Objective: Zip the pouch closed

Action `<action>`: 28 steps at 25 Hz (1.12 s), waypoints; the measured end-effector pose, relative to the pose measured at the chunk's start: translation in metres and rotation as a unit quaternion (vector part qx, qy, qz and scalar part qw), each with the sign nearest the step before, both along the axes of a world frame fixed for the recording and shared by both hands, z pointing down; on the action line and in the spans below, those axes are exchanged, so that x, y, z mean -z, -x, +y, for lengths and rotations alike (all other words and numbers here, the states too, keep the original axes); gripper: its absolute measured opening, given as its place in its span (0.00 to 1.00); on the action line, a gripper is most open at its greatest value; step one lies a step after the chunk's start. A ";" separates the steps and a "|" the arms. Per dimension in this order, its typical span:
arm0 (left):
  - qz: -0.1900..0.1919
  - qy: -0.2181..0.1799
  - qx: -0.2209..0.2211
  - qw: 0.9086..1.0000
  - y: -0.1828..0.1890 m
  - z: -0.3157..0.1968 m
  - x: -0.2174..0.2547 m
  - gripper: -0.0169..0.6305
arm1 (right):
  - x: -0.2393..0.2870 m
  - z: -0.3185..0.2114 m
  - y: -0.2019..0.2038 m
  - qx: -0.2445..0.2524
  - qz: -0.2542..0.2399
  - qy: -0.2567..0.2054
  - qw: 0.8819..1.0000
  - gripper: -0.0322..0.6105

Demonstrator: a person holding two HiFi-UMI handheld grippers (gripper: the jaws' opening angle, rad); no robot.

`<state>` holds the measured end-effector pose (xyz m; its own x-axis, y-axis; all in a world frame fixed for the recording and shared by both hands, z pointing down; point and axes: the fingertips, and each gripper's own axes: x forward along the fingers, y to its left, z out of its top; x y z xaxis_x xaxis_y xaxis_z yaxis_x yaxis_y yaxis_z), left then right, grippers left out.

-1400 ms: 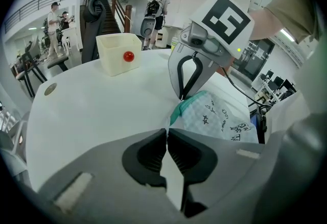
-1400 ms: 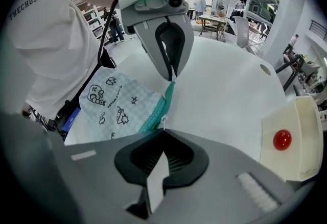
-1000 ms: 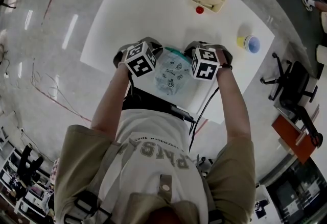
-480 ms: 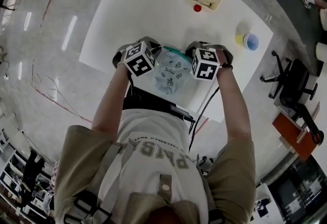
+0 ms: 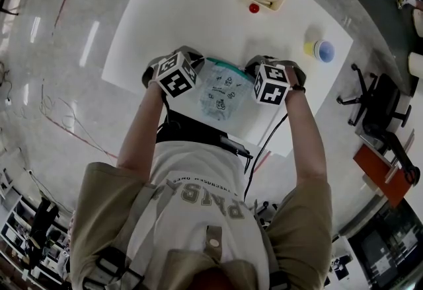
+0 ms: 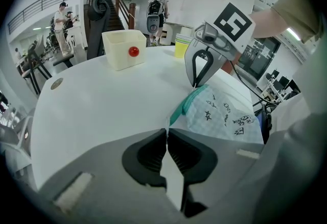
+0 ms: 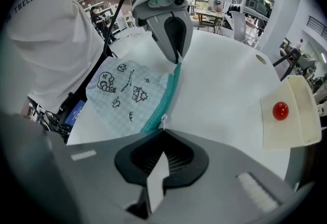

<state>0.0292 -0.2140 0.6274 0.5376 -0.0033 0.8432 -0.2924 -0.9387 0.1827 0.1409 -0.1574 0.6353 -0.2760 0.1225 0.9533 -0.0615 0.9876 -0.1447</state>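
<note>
The right gripper is found with its jaws pressed together. A small pale pull tab appears to be pinched at their tips, as far as the view allows.

From those tips the teal zip runs straight ahead to the left gripper, whose jaws are likewise closed tight, on the opposite end of the pouch. The zip's long axis is thus laid along the line joining the two tools. The pouch body is spread to the person's side of that line and lies flat on the white table.

The band is seen drawn straight between the two grips. Whether its teeth are already meshed cannot be resolved.

It is judged that any closing stroke must be drawn along this axis by the right gripper, which is at the tab, while the far end is kept anchored by the left.
</note>
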 end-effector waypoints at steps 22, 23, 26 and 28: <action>-0.019 -0.008 0.023 1.000 0.012 -0.006 -0.008 0.06 | -0.009 0.014 -0.030 -0.022 0.022 0.009 0.999 0.05; -0.020 -0.008 0.023 1.000 0.012 -0.006 -0.008 0.06 | -0.009 0.014 -0.030 -0.021 0.022 0.009 0.999 0.05; -0.023 -0.008 0.022 0.999 0.012 -0.006 -0.008 0.06 | -0.008 0.014 -0.030 -0.023 0.020 0.012 0.999 0.05; -0.025 -0.007 0.019 0.999 0.011 -0.005 -0.009 0.06 | -0.009 0.014 -0.030 -0.026 0.019 0.015 0.999 0.05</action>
<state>0.0180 -0.2193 0.6366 0.4938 -0.0343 0.8689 -0.3363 -0.9290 0.1544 0.1711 -0.1432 0.6439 -0.2473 0.1367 0.9592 -0.1189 0.9782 -0.1701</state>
